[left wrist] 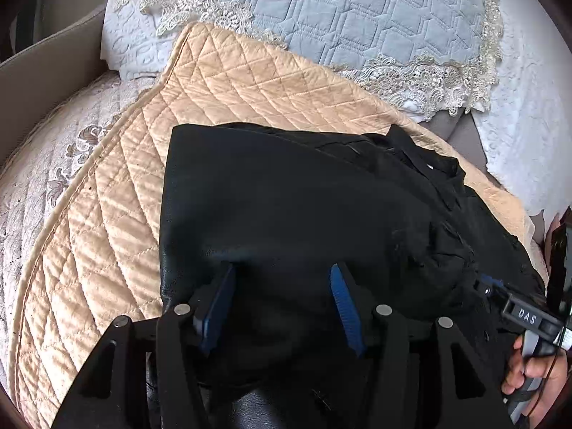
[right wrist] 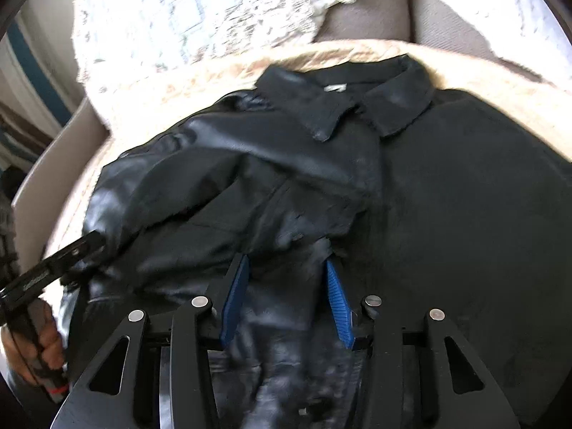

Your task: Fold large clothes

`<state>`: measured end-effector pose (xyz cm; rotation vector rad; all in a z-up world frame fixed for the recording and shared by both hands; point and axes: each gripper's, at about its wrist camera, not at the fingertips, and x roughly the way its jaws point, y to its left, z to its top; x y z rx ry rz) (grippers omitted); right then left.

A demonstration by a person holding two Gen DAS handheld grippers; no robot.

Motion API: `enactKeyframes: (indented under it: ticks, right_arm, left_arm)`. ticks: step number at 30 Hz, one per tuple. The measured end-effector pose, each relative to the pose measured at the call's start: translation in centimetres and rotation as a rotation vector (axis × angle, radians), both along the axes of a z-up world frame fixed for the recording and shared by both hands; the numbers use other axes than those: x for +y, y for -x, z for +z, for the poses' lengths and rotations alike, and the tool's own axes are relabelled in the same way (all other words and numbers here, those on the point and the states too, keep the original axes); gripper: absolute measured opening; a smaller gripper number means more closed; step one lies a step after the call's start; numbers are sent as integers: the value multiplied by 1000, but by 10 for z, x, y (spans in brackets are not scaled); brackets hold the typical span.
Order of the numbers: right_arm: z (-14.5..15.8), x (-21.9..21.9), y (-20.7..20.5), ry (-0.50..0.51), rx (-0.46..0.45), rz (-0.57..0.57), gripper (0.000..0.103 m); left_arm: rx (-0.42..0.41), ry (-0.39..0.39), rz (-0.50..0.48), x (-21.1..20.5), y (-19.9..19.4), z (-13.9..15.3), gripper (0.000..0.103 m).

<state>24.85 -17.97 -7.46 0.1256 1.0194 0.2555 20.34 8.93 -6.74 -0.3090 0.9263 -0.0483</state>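
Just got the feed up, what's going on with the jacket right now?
A person is folding a black jacket spread on a tan quilted mat, with a handheld gripper in each hand. The left gripper and the right gripper both have their jaws open over the fabric, neither clamped on it. The collar lies at the far end, and the left side looks already folded inward.

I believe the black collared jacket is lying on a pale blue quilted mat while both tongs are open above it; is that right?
Not quite: the quilted mat under the black collared jacket is peach-beige, as the left wrist view shows; the pale blue quilted cover lies behind it. The rest holds: the left tongs and right tongs are both open over the jacket.
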Motion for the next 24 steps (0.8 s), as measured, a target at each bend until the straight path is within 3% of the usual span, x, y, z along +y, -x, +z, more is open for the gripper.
enactKeyframes:
  ticks: [4, 6, 9, 11, 13, 15, 19, 21, 24]
  right_arm:
    - [17, -12, 19, -45, -60, -3, 45]
    - [21, -9, 24, -29, -94, 18, 45]
    - [3, 5, 11, 9, -46, 51, 45]
    - [-13, 4, 2, 5, 5, 59, 45]
    - [0, -2, 10, -4, -5, 40, 44]
    - [16, -11, 30, -28, -36, 48, 45]
    - [41, -55, 83, -25, -102, 29, 45]
    - [46, -93, 109, -14, -110, -36, 45]
    - [44, -152, 139, -9, -90, -179, 45]
  left_arm:
    - [-61, 46, -8, 13, 11, 15, 56]
    - [-82, -2, 5, 17, 16, 20, 56]
    - [13, -40, -17, 15, 4, -2, 56]
    - [12, -82, -25, 11, -1, -11, 57]
    - [7, -105, -25, 8, 2, -6, 57]
    - [-6, -71, -16, 9, 16, 3, 57]
    - [-71, -35, -47, -3, 56, 32, 58]
    - [-122, -72, -89, -15, 81, 43, 59]
    - [-104, -142, -115, -24, 99, 35, 59]
